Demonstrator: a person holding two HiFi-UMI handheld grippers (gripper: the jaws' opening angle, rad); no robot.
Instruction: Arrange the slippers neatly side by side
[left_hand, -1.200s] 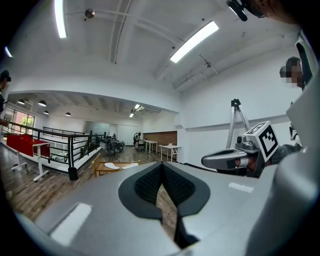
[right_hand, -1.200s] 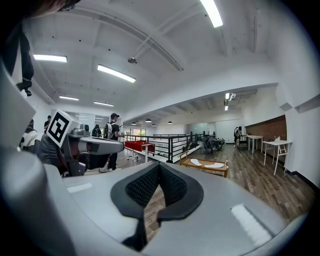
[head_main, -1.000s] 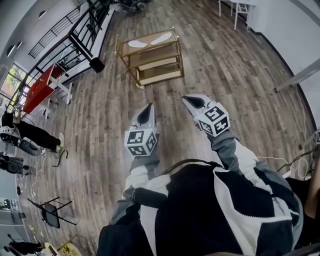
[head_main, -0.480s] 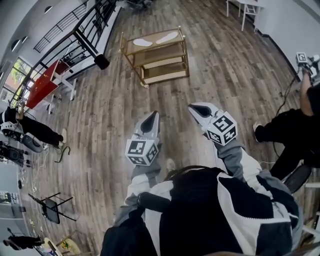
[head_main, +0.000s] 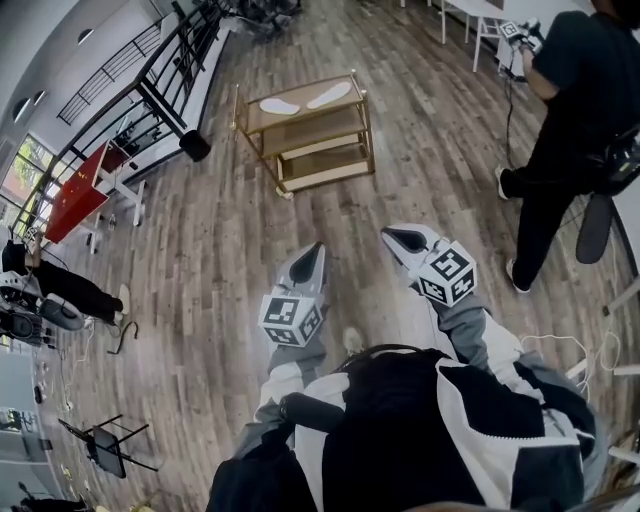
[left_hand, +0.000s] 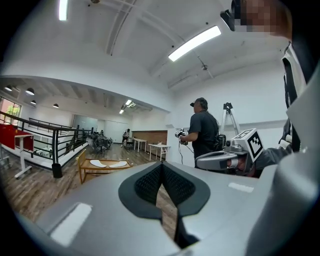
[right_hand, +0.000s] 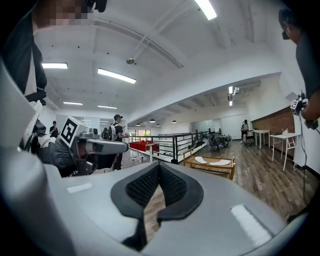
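Two white slippers lie apart on the top shelf of a gold three-tier rack, far ahead on the wood floor. In the left gripper view the slippers show small on the rack; in the right gripper view they show the same way. My left gripper and right gripper are held out side by side at waist height, well short of the rack. Both are shut with nothing between the jaws.
A person in black stands at the right holding a device, with white tables behind. Black railing and a red table are at the left. Cables lie on the floor at my right.
The person in black has walked up the right side into fuller view. My view shifted slightly; both grippers stay shut and held out in front.
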